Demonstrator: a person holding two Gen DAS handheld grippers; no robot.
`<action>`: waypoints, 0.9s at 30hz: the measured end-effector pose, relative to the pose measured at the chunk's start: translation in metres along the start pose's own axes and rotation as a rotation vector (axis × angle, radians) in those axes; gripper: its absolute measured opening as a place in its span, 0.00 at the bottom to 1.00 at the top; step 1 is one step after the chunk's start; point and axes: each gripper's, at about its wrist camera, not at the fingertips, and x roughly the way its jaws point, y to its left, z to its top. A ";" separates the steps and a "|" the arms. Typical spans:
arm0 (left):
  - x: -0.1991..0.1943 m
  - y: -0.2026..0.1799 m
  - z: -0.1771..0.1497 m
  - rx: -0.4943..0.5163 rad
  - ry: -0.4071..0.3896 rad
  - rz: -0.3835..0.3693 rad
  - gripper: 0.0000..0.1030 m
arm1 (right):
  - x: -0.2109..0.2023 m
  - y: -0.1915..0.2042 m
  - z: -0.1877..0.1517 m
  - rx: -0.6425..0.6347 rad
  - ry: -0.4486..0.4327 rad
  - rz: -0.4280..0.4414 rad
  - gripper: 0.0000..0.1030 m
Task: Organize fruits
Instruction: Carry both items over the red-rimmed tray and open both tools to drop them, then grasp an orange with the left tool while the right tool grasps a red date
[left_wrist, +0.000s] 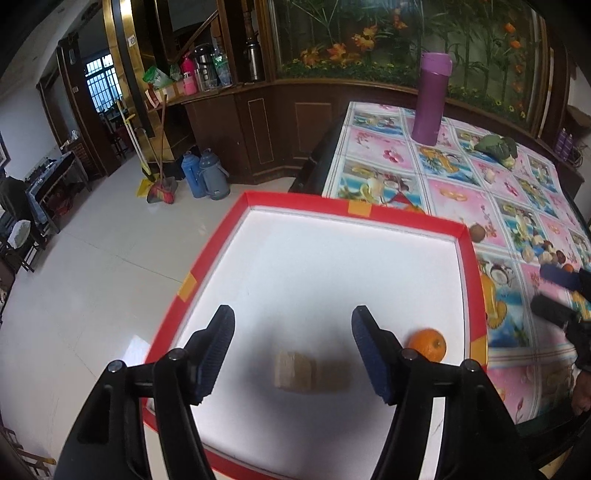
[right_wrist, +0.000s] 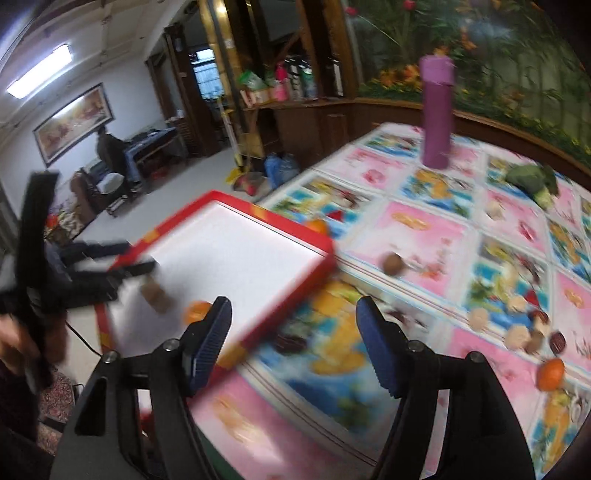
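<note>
The left gripper (left_wrist: 293, 349) hangs over the red-rimmed tray (left_wrist: 373, 212), its fingers spread wide with nothing between them. Below the gap a pale block (left_wrist: 294, 376) lies on the tray's white floor, and 1 orange (left_wrist: 427, 344) sits just beside the right finger, near the tray's right rim. The right gripper (right_wrist: 293, 341) hovers over the worktop (right_wrist: 436, 221) beside the tray's near corner, fingers likewise apart and empty. Another orange (right_wrist: 550, 373) rests on the patterned cloth to its right, close to a cluster of small nuts (right_wrist: 517, 336). Farther off lie a brown nut (right_wrist: 392, 263), a green vegetable (right_wrist: 532, 181) and an upright purple flask (right_wrist: 437, 114).
</note>
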 end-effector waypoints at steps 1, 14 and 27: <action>0.001 0.000 0.005 0.003 -0.005 -0.002 0.64 | 0.001 -0.007 -0.005 0.006 0.017 0.001 0.69; 0.052 -0.032 0.076 0.071 0.080 -0.136 0.64 | 0.049 0.000 -0.023 -0.054 0.144 0.102 0.63; 0.129 -0.087 0.124 0.193 0.312 -0.218 0.64 | 0.067 -0.001 -0.023 -0.062 0.142 0.097 0.28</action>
